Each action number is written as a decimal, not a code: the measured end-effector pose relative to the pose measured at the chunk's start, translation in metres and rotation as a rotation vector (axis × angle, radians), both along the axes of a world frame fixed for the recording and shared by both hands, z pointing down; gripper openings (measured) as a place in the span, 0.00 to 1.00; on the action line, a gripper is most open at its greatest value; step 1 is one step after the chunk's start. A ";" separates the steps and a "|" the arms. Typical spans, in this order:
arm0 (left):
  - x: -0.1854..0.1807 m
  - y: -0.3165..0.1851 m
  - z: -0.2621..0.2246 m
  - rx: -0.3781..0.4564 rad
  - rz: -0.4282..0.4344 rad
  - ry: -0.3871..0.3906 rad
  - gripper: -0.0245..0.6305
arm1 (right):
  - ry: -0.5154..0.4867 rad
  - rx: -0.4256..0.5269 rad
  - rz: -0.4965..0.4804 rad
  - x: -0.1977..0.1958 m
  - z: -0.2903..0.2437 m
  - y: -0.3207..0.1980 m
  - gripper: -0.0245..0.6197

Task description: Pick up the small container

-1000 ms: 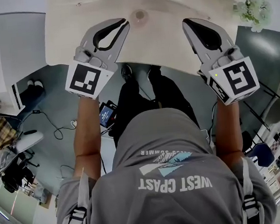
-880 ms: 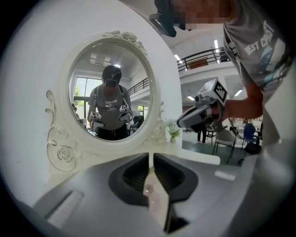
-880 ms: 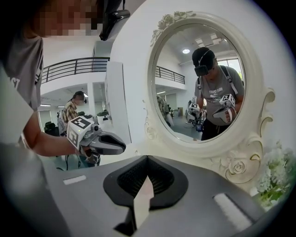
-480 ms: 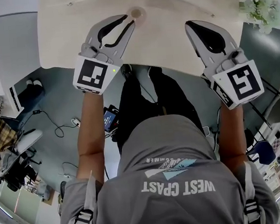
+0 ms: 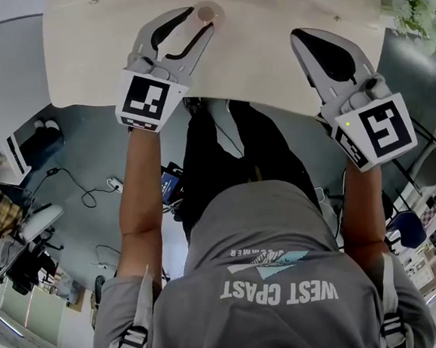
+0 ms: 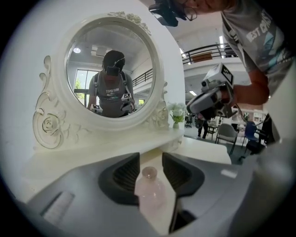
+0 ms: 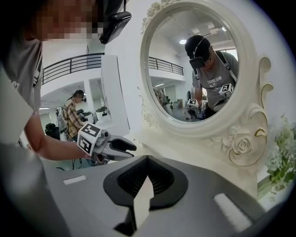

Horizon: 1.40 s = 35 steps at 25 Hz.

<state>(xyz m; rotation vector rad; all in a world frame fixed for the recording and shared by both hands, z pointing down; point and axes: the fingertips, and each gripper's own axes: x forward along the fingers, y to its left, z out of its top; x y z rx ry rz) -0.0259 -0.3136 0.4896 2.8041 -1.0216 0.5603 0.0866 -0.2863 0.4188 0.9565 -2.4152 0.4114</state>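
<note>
The small container (image 6: 149,187) is a pale pink bottle with a round cap, standing on the cream table (image 5: 261,59). In the head view the container (image 5: 205,13) shows as a small pinkish disc between the tips of my left gripper (image 5: 198,21). The left gripper (image 6: 150,162) is opening its jaws, and the bottle stands between the ribbed pads with a gap on each side. My right gripper (image 5: 302,38) hovers over the table to the right, apart from the bottle. Seen in its own view, the right gripper (image 7: 146,159) is shut with nothing between its jaws.
A white ornate vanity mirror (image 6: 108,74) stands at the back of the table, right behind the bottle; the same mirror (image 7: 199,69) fills the right gripper view. White flowers (image 5: 416,8) sit at the far right. Chairs and other people are beyond the table.
My left gripper has moved forward over the table to the container and its jaws have spread, so the container now stands between them. The right gripper has barely moved.
</note>
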 end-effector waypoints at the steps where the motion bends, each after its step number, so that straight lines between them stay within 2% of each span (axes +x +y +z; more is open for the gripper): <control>1: 0.000 -0.001 0.003 -0.003 0.001 0.000 0.27 | 0.001 -0.004 0.000 -0.001 0.002 0.000 0.04; 11: 0.011 -0.016 0.042 -0.037 0.010 -0.010 0.39 | 0.010 -0.039 0.005 0.003 0.026 -0.006 0.04; 22: 0.008 -0.021 0.063 -0.037 0.045 0.008 0.42 | 0.024 -0.063 0.019 -0.012 0.038 -0.008 0.04; 24: 0.006 -0.022 0.065 -0.033 0.051 0.008 0.40 | 0.025 -0.066 0.022 -0.014 0.039 -0.008 0.04; 27: 0.011 -0.026 0.061 -0.021 0.064 0.019 0.29 | 0.023 -0.069 0.027 -0.012 0.035 -0.012 0.04; 30: 0.019 -0.028 0.061 0.002 0.084 0.024 0.24 | 0.020 -0.068 0.029 -0.008 0.033 -0.016 0.04; 35: 0.022 -0.024 0.070 0.053 0.086 0.004 0.21 | 0.022 -0.071 0.028 -0.010 0.039 -0.015 0.04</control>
